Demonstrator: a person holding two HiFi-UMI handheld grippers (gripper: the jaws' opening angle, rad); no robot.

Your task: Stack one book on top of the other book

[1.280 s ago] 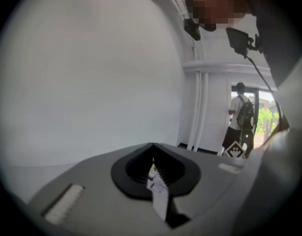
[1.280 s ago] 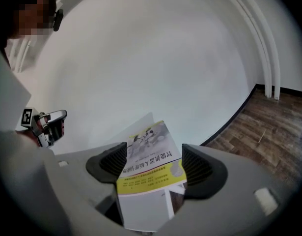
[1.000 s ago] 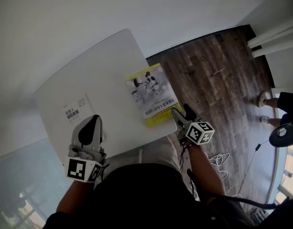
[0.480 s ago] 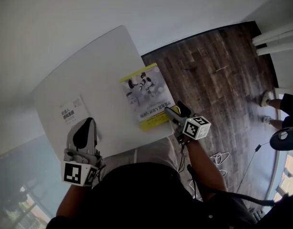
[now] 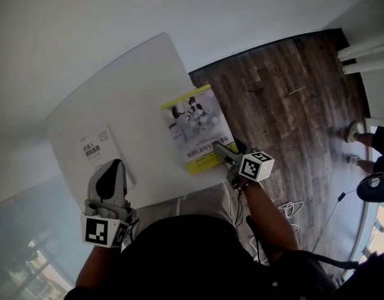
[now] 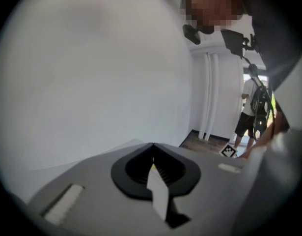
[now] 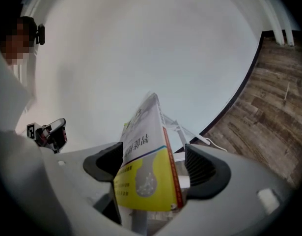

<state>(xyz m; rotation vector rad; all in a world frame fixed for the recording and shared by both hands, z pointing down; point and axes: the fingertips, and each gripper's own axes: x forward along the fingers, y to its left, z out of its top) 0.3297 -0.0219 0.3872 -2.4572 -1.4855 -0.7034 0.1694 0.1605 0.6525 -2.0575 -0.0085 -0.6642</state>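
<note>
Since our right gripper (image 5: pixel 221 150) has just been opening and stands spread around a corner of the yellow book (image 5: pixel 195 120) at the desk (image 5: pixel 135 74) edge, we should push deeper before clamping. Our left gripper (image 5: pixel 109 170), pressed together, hovers beside the white book (image 5: pixel 97 150).

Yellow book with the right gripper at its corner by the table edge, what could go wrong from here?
The right gripper has just been opening; its jaws stand wide around the yellow book's corner, unclamped, so lifting now would likely leave it behind.
The book lies at the table's edge above the wood floor; a nudge might push it off.
A corner-only grip may let it sag or slip before reaching the white book.
</note>
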